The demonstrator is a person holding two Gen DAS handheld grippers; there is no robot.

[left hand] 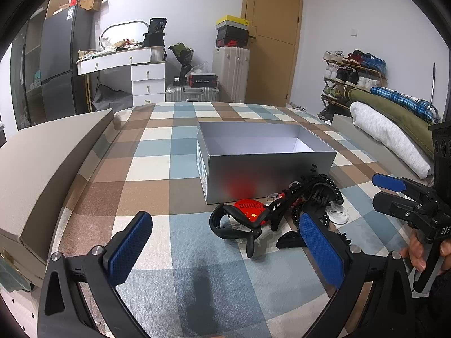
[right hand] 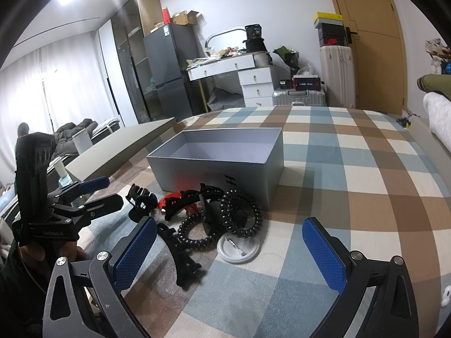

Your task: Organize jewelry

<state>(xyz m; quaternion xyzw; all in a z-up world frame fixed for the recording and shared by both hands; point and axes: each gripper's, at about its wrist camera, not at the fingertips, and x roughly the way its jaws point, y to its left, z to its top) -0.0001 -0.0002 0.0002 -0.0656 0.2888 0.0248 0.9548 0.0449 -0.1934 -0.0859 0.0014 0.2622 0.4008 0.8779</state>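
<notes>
On the checked bedspread (left hand: 157,152), just in front of the open grey box (left hand: 265,160), sits a small heap of hair things: black claw clips (right hand: 180,256), two black spiral hair ties (right hand: 239,214), a red badge (left hand: 249,208) and a white round badge (right hand: 239,246) lying face down. The heap touches the near wall of the box, whose inside looks bare from both views.

The left gripper (left hand: 225,242) hovers low over the cloth with its blue-padded fingers spread wide, holding nothing; a looped black clip (left hand: 234,222) lies between and a little ahead of them, and its right pad overlaps the edge of the pile. The right gripper (right hand: 229,252) is likewise wide open and empty, the white badge and spiral ties lying just ahead between its fingers.

The red badge reads "China" beside yellow stars. The box front carries a black "H"-like mark (right hand: 230,180). The left gripper's body, seen from the right wrist, bears small lettering I cannot make out for certain.
</notes>
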